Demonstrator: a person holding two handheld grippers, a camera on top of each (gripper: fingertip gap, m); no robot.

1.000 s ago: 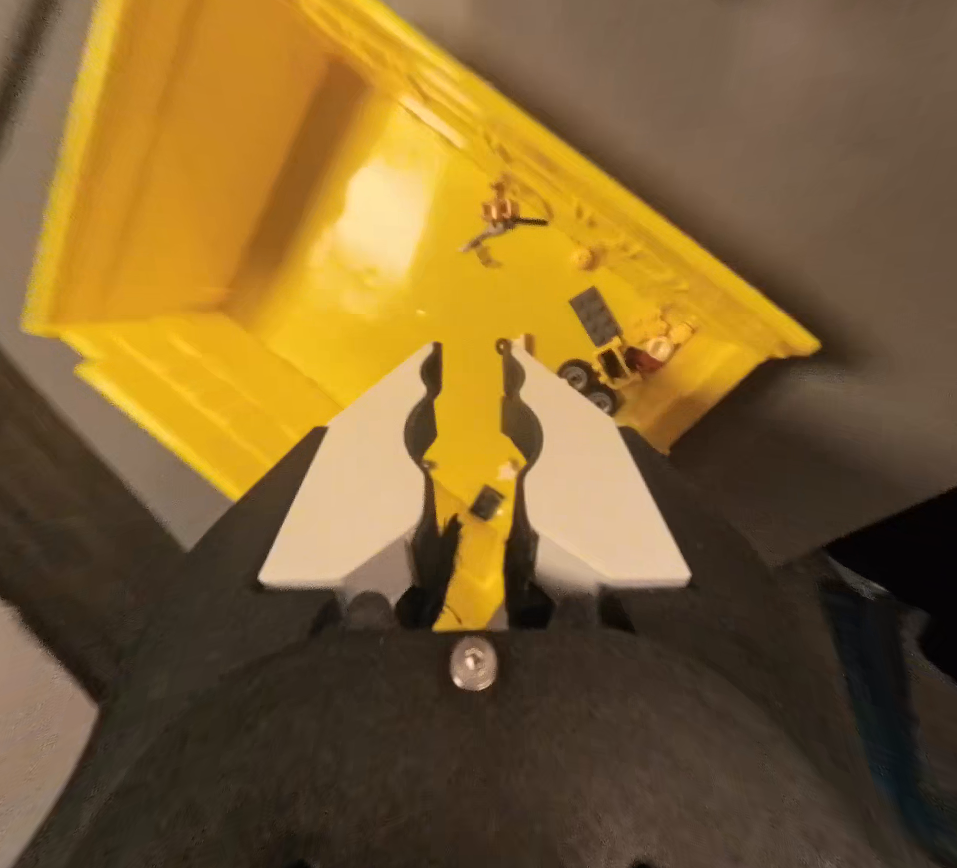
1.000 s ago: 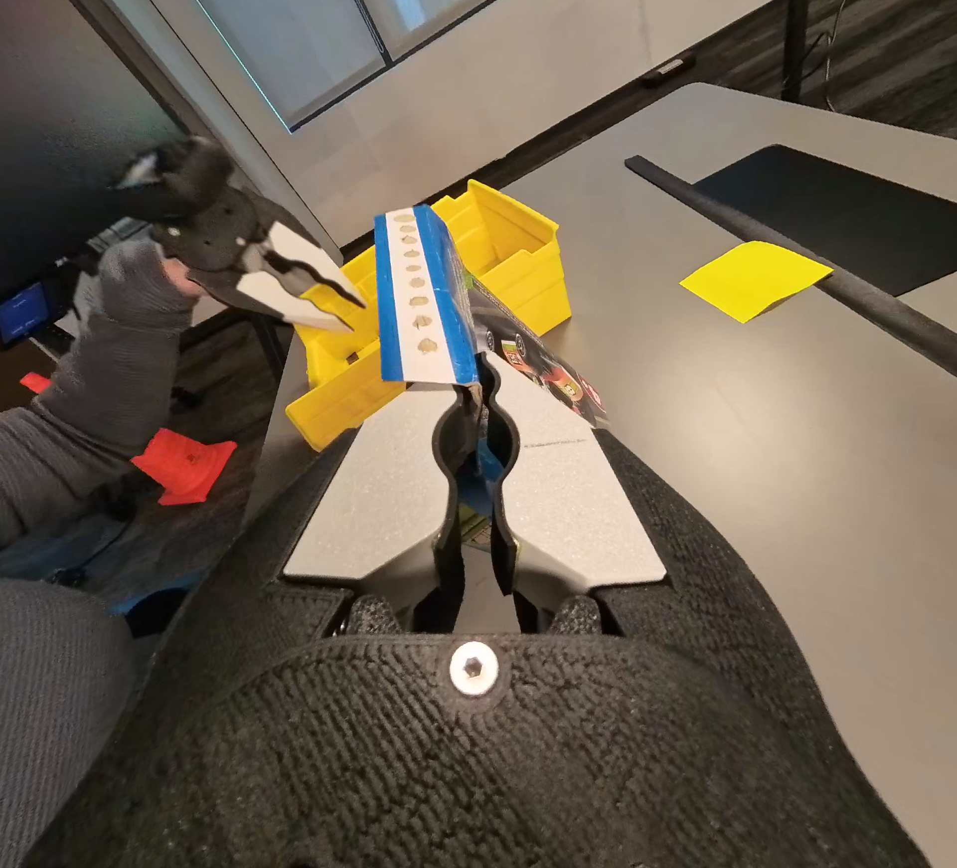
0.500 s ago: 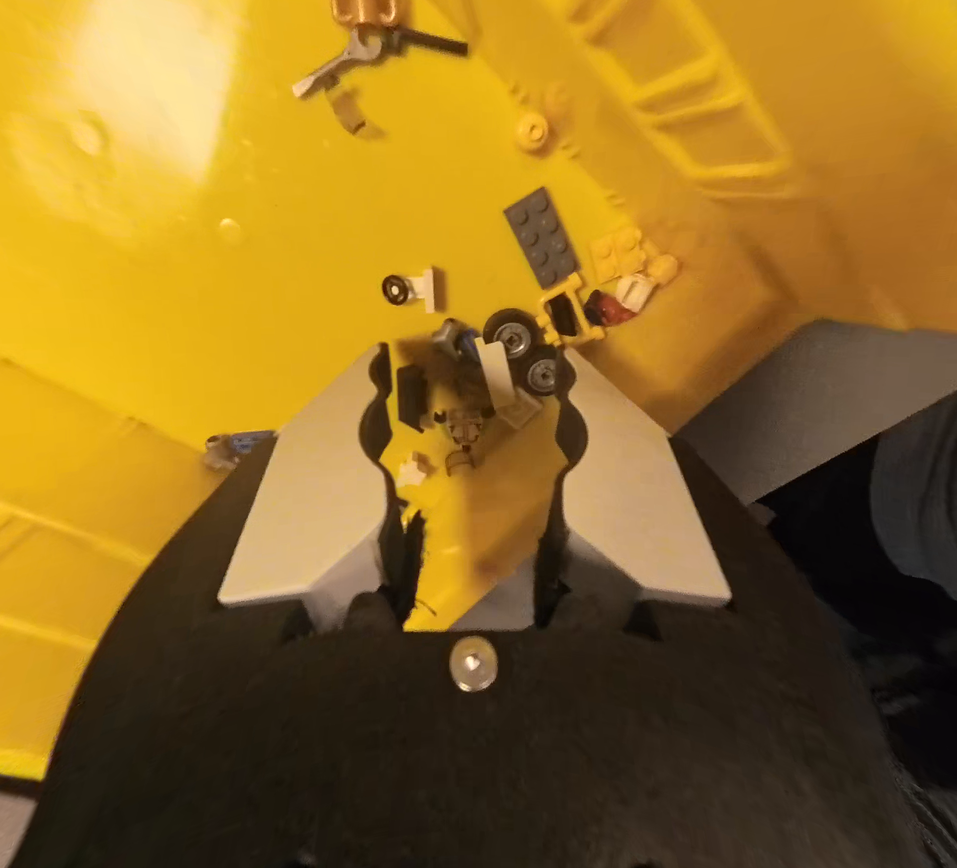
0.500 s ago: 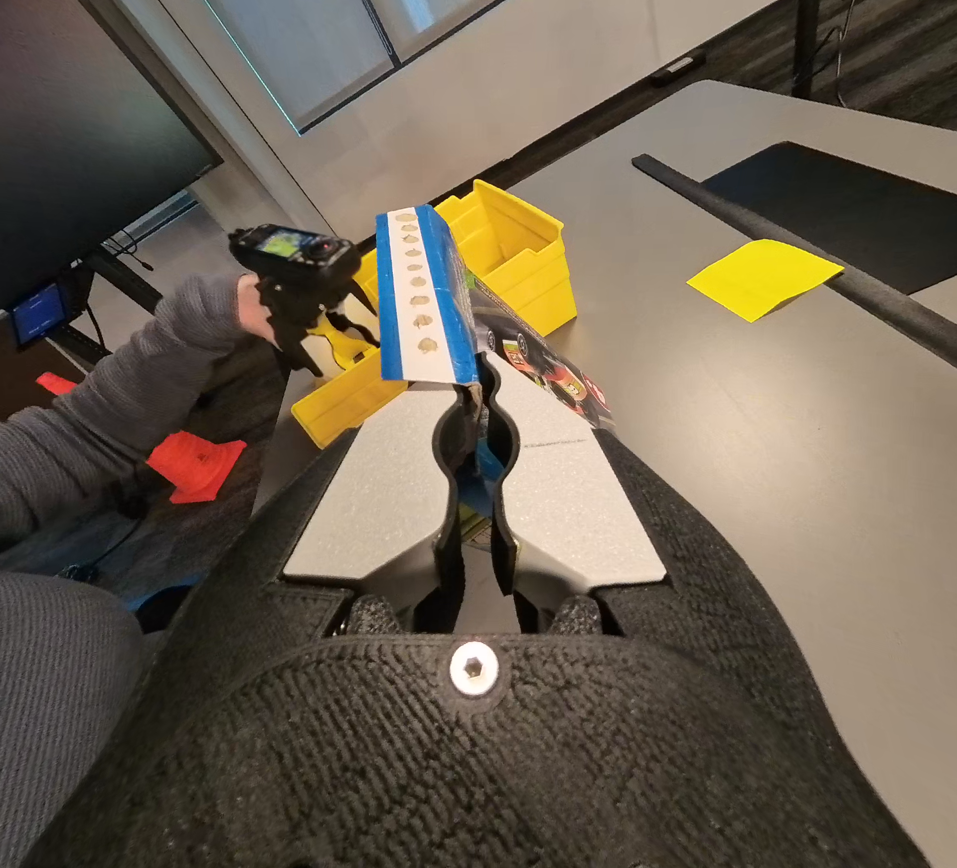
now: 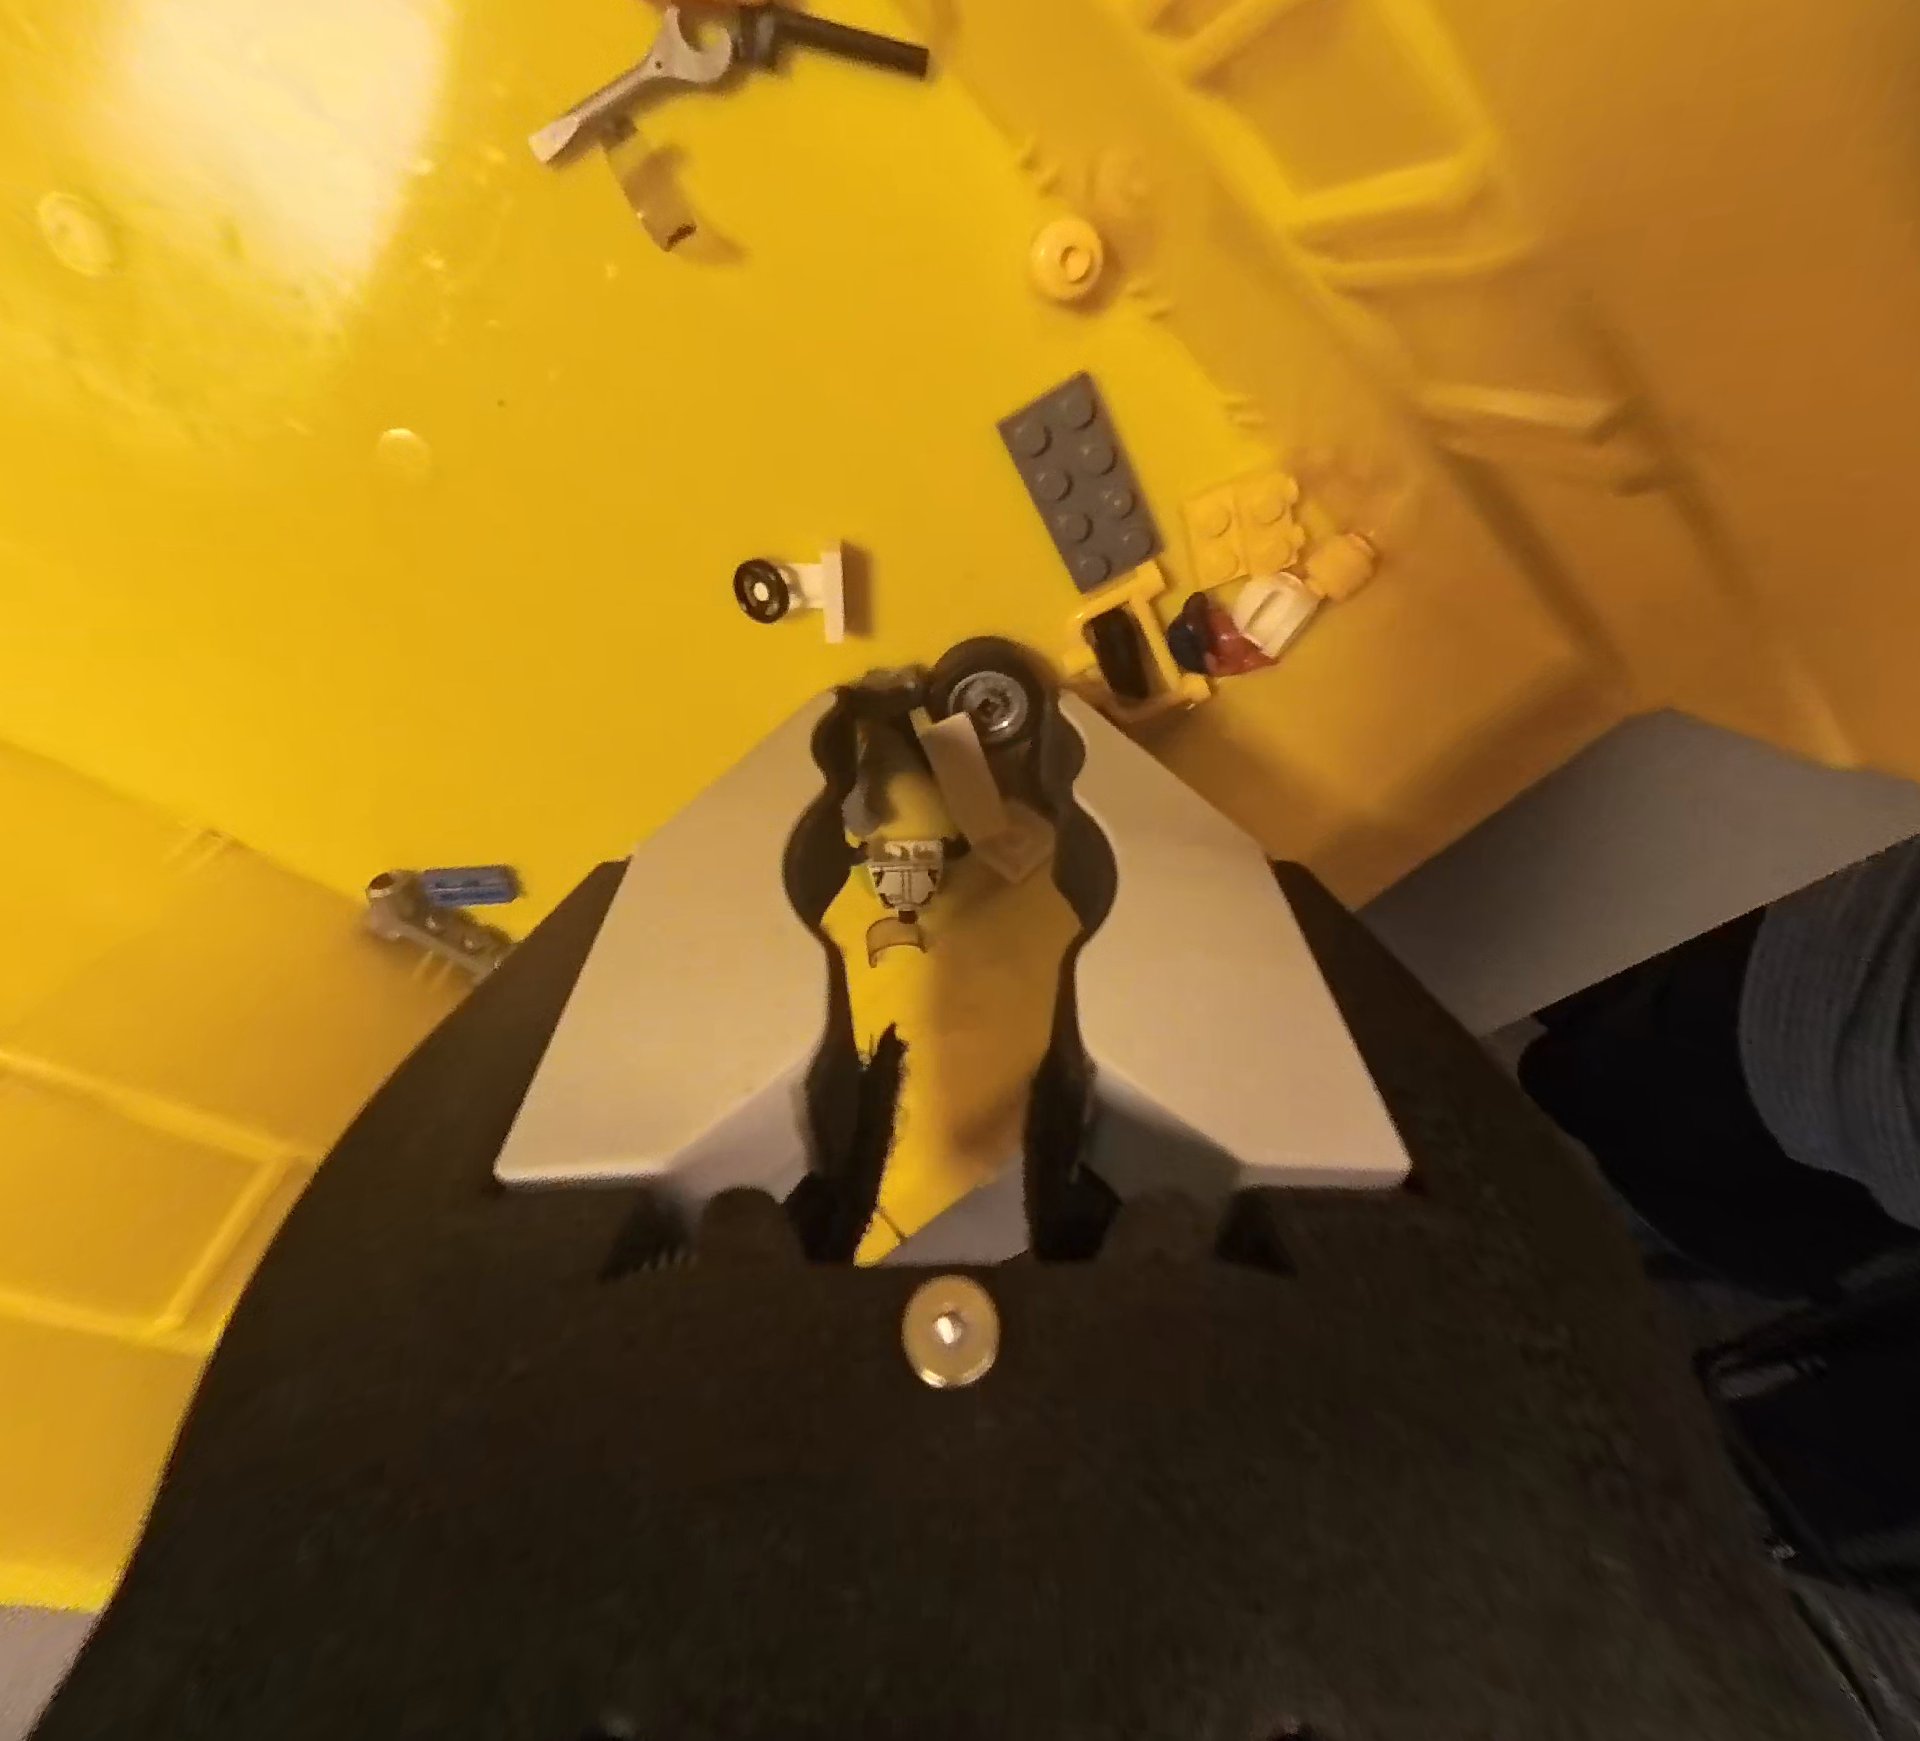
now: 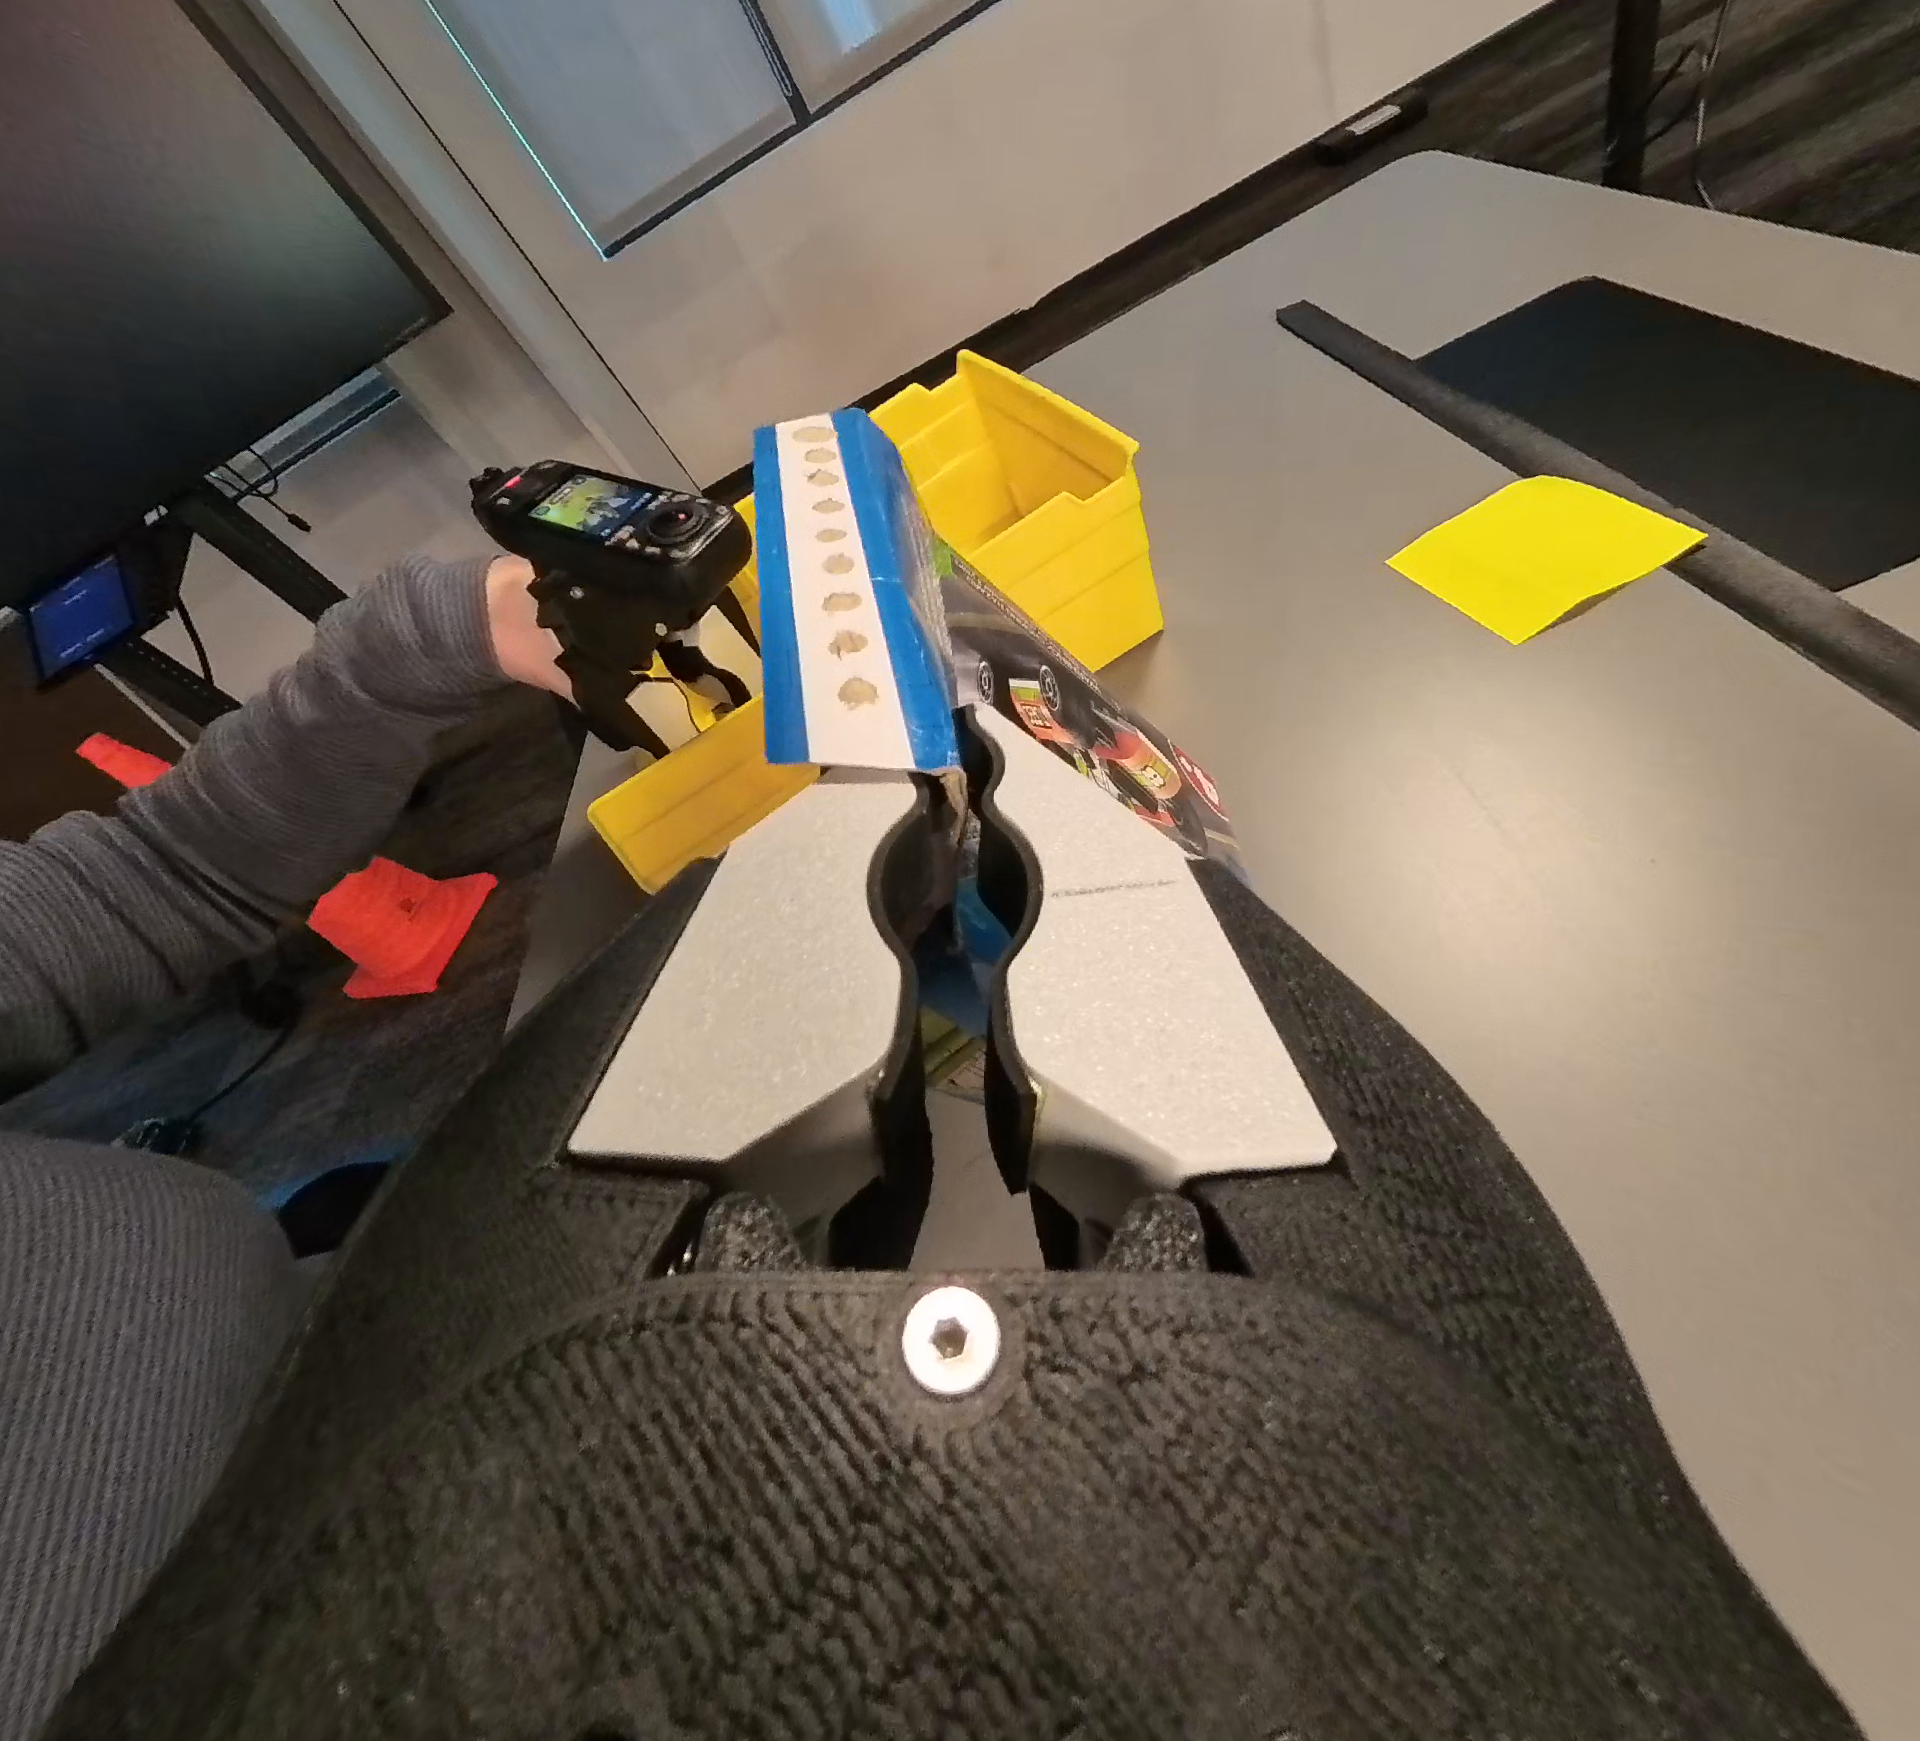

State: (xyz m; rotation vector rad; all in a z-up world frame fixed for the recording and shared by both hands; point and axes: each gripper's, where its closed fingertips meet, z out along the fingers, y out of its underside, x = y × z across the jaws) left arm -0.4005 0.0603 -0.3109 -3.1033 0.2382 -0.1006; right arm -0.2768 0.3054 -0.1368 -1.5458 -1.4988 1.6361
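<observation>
Left claw is down inside the yellow bin, tips closed on a small wheeled brick piece w/ black tyre, grey hub. Grey stud plate lies just beyond, far right; other loose bits are scattered across the bin floor. Right claw is clamped tight on a blue printed box, held above the desk, near side of the bin.

Toy parts in bin
</observation>
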